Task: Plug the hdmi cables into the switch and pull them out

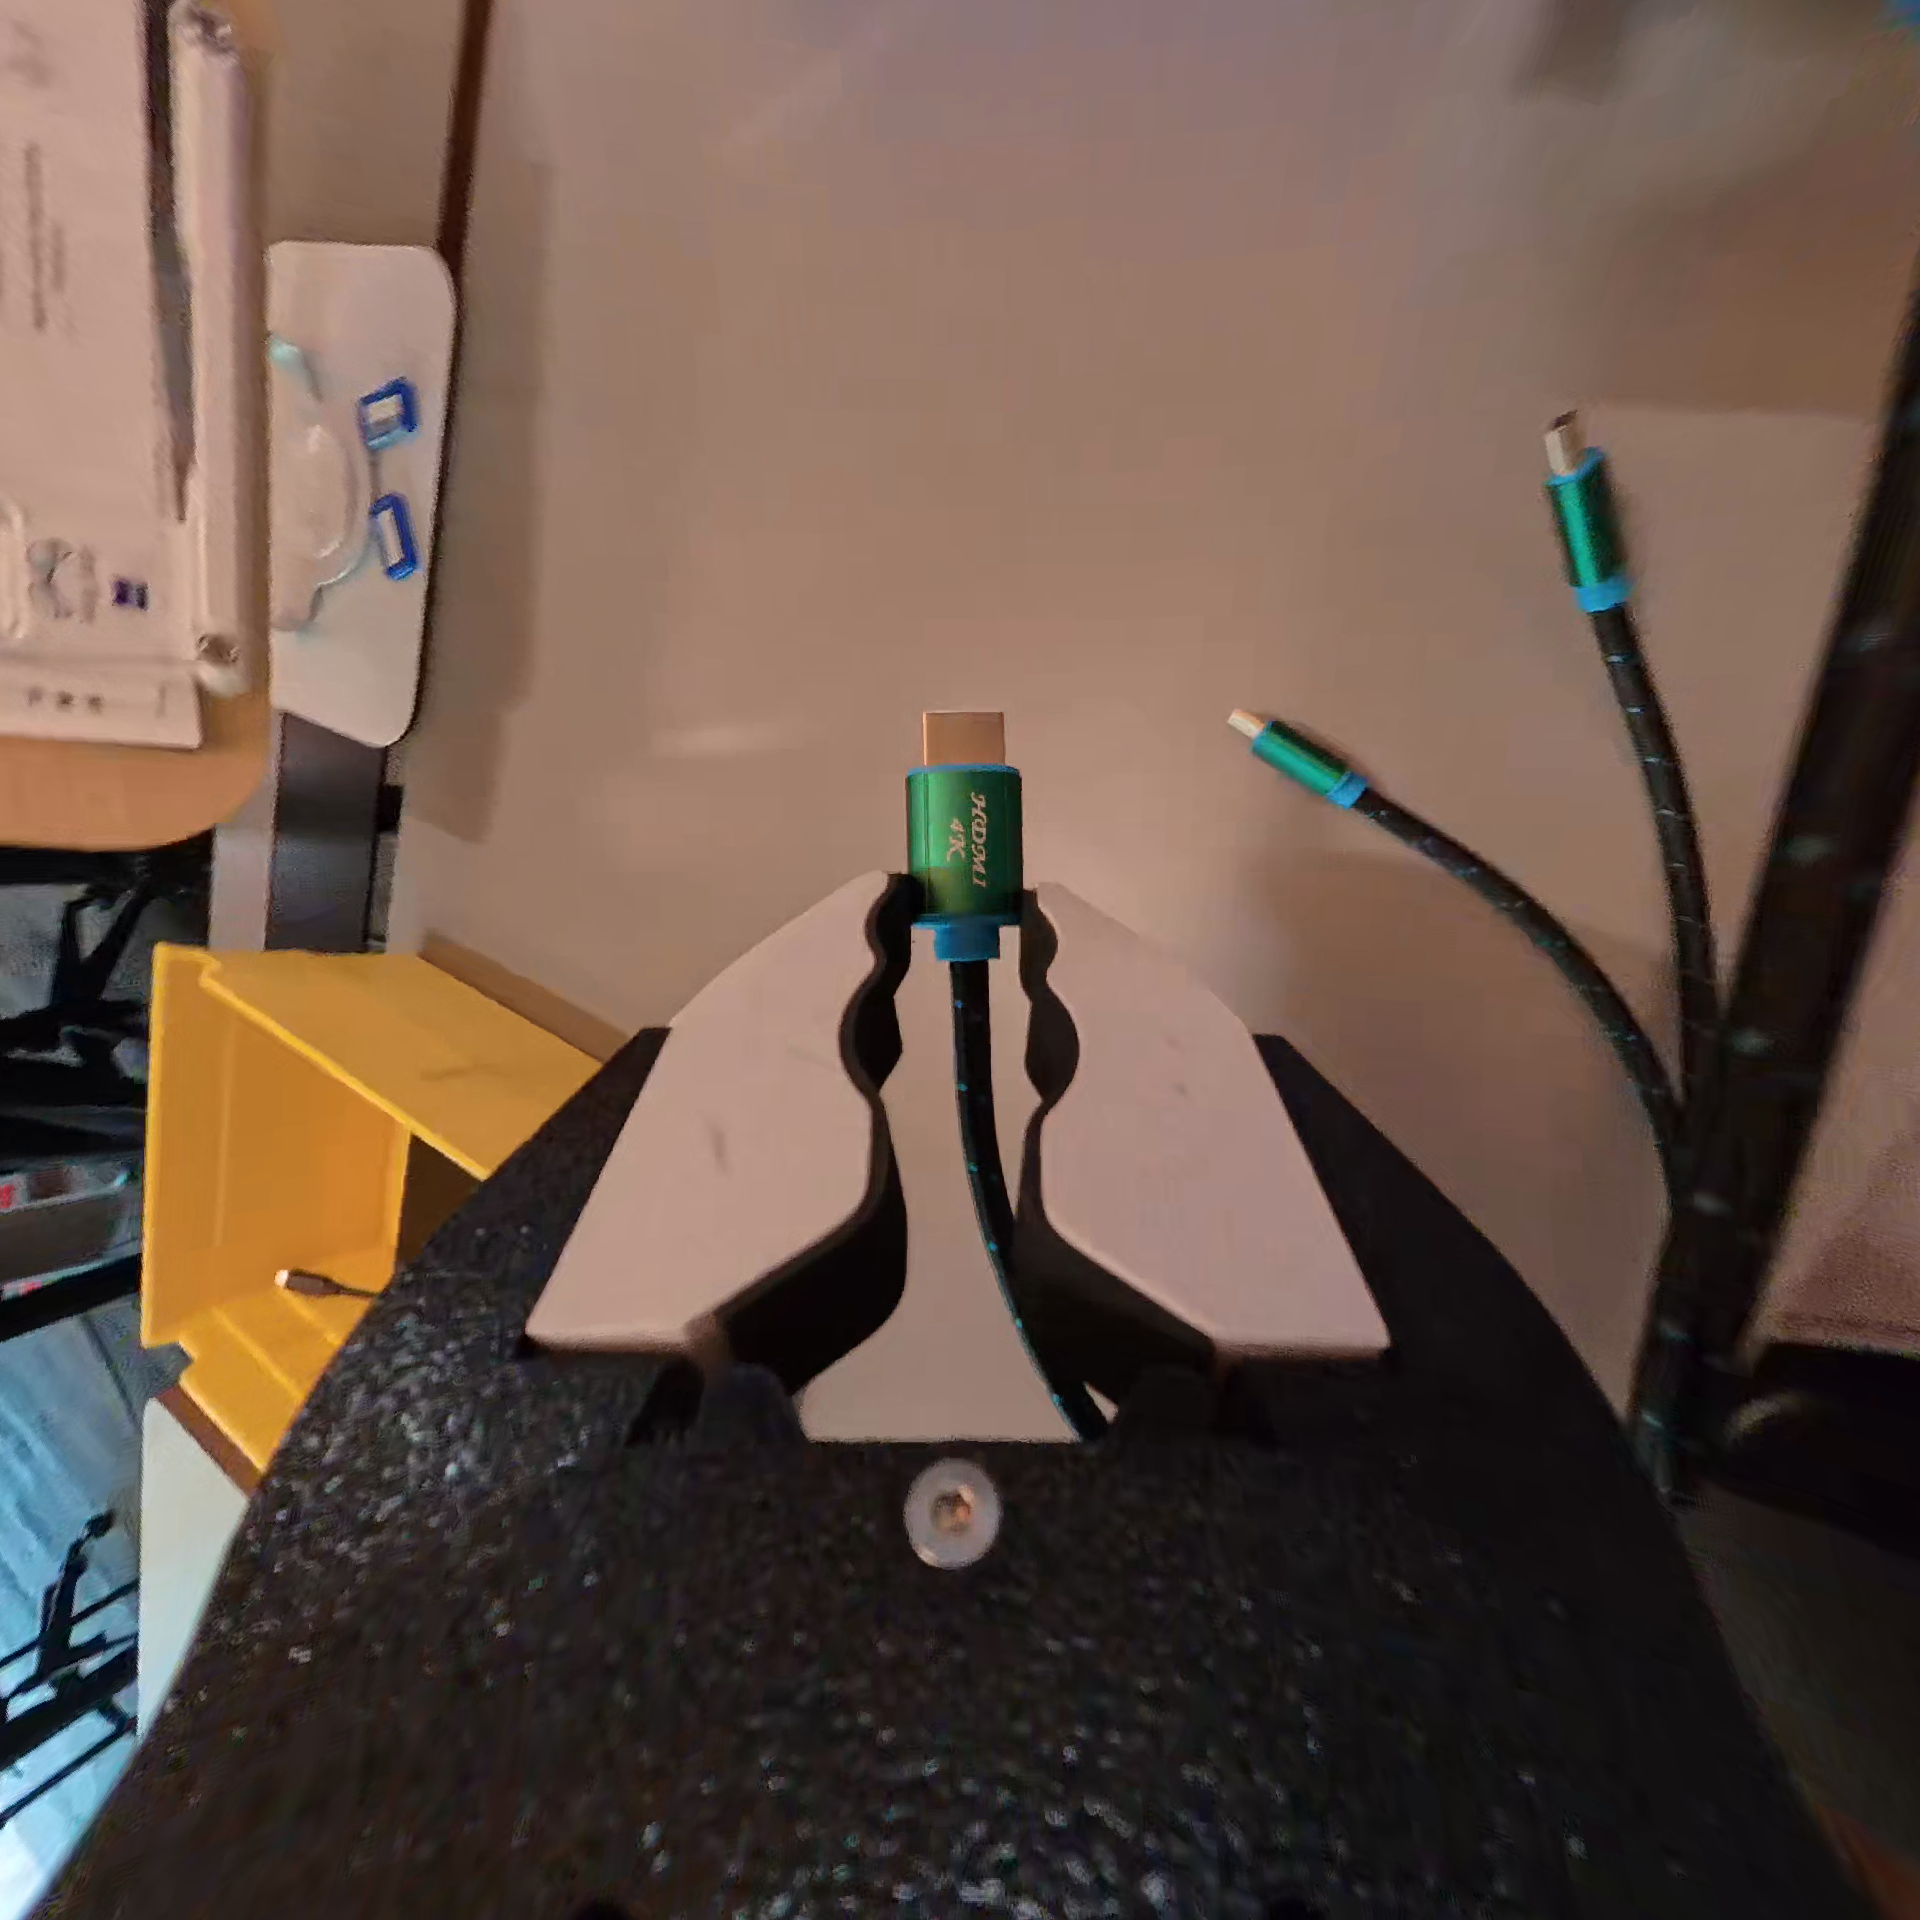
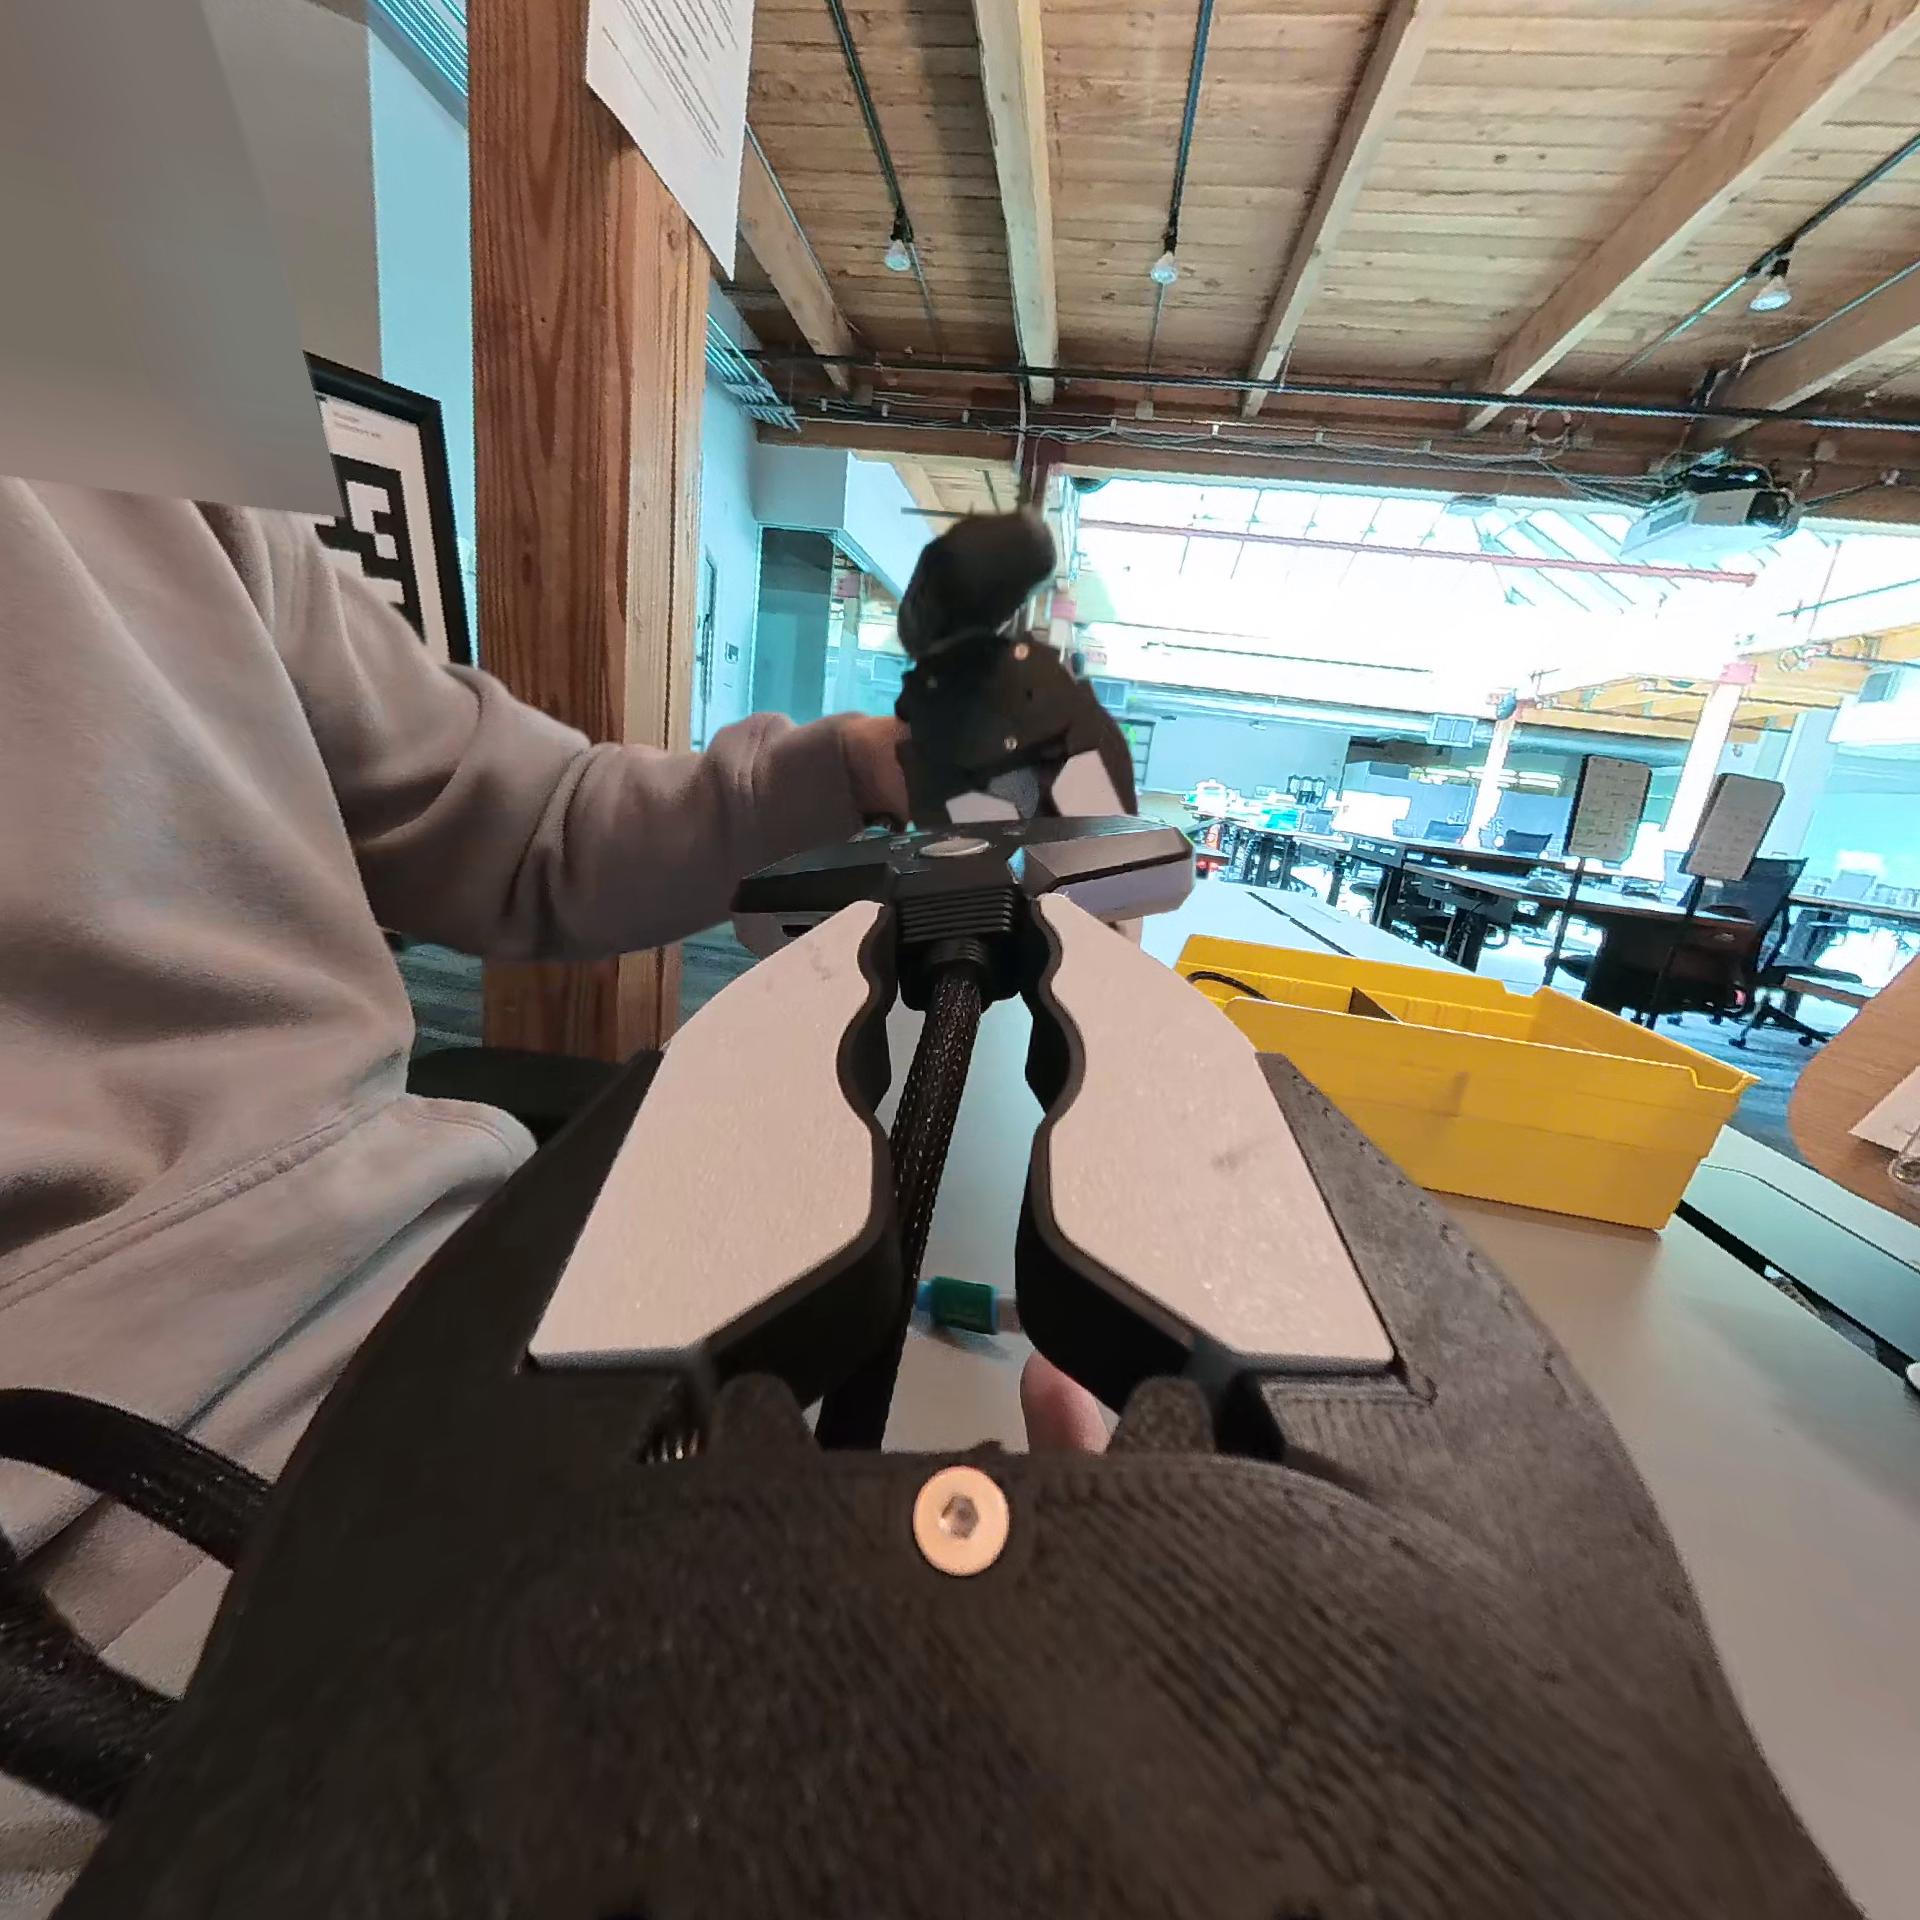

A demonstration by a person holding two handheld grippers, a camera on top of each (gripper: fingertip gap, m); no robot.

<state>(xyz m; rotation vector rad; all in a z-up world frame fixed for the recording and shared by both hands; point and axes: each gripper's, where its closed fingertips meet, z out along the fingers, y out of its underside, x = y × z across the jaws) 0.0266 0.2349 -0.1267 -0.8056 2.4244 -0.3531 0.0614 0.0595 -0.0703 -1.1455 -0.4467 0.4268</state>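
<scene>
My left gripper [image 1: 961,899] is shut on a green HDMI plug [image 1: 961,836] with a gold tip pointing away; its black braided cable runs back between the fingers. Two more green HDMI plugs [image 1: 1304,764] [image 1: 1584,530] on braided cables stand free at the right. In the right wrist view my right gripper [image 2: 956,914] is shut on the ribbed neck of the black switch [image 2: 966,873], holding it up by its thick braided lead [image 2: 930,1112]. The left gripper [image 2: 997,727] shows behind the switch, held by a person's hand. Another green plug [image 2: 961,1304] lies on the table below.
A yellow bin [image 2: 1475,1091] stands on the white table [image 2: 1714,1455] to the right; it also shows at the lower left in the left wrist view [image 1: 281,1143]. A person in a grey hoodie [image 2: 208,935] fills the left side. A wooden post [image 2: 582,520] stands behind.
</scene>
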